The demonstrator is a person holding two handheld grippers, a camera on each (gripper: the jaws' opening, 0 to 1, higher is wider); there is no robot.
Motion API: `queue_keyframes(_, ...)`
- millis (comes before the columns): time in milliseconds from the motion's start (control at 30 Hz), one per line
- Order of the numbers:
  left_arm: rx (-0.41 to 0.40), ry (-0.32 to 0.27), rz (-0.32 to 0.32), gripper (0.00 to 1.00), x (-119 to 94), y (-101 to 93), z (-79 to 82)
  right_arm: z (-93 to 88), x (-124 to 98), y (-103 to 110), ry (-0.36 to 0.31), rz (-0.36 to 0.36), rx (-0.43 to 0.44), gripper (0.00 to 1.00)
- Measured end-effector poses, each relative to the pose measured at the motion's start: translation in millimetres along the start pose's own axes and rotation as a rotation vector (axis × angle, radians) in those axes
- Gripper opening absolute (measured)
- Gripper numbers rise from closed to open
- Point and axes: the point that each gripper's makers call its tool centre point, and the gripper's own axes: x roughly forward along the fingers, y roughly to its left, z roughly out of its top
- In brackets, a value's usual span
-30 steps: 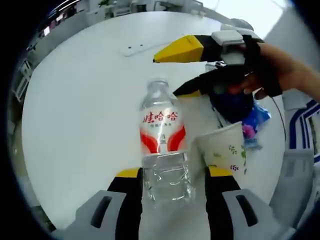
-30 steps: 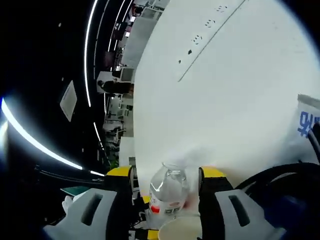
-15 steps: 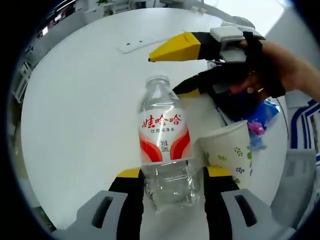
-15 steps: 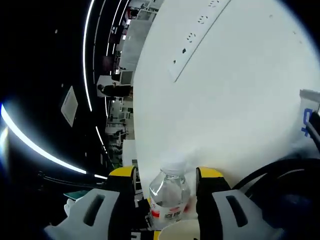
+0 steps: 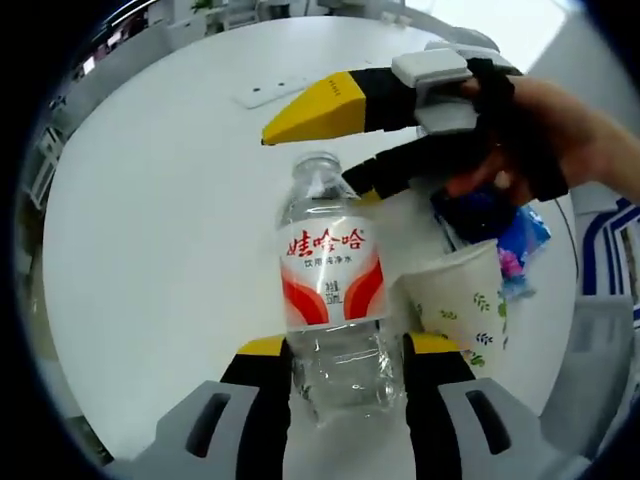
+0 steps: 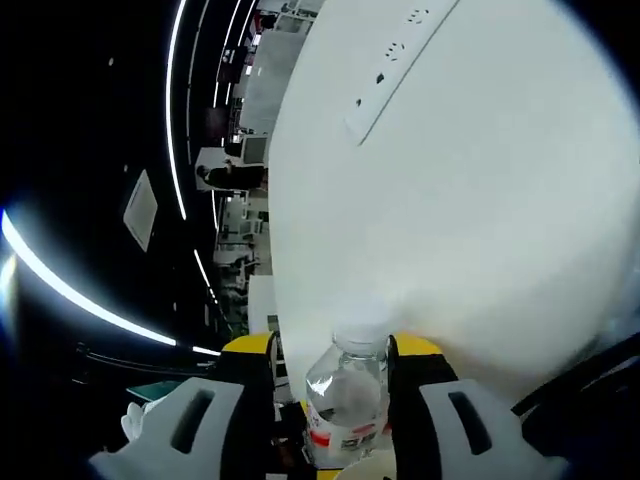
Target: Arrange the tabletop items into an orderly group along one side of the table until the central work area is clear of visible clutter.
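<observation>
1 water bottle (image 5: 331,300) gripped between left tool (image 5: 337,370) jaws, paper cup (image 5: 462,305) beside

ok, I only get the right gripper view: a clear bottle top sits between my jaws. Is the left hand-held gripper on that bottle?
Observer: Yes. The left hand-held gripper is clamped low on the clear plastic water bottle, below its red and white label.
Operator: Anything close beside it?
Observer: A white paper cup with green leaf print stands upright right beside the bottle, on its right in the left gripper view. I can't tell whether they touch.
</observation>
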Motion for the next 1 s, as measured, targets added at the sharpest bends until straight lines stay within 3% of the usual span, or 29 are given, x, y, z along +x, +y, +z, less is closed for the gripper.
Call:
queue_keyframes(167,-0.005,-0.008,0.000,0.41,1,0.1,1.2,0.0,0,-3,0.000,-0.012,-0.015,0.33)
queue_keyframes(300,0.006,-0.009,0.000,0.41,0,-1.2,0.3,-2.2,-3,-17,-0.005,-0.074,-0.068,0.22)
queue_keyframes(433,0.007,-0.023,-0.001,0.40,0,-1.6,0.3,-2.0,1,-12,-0.024,-0.061,-0.054,0.21)
queue_keyframes(800,-0.001,-0.170,0.027,0.39,-1,1.2,7.4,-1.1,-3,-1,-0.072,-0.055,-0.091,0.19)
queue_keyframes(1000,0.011,-0.251,0.065,0.38,-8,0.0,5.9,-2.5,-9,16,-0.103,-0.046,-0.185,0.19)
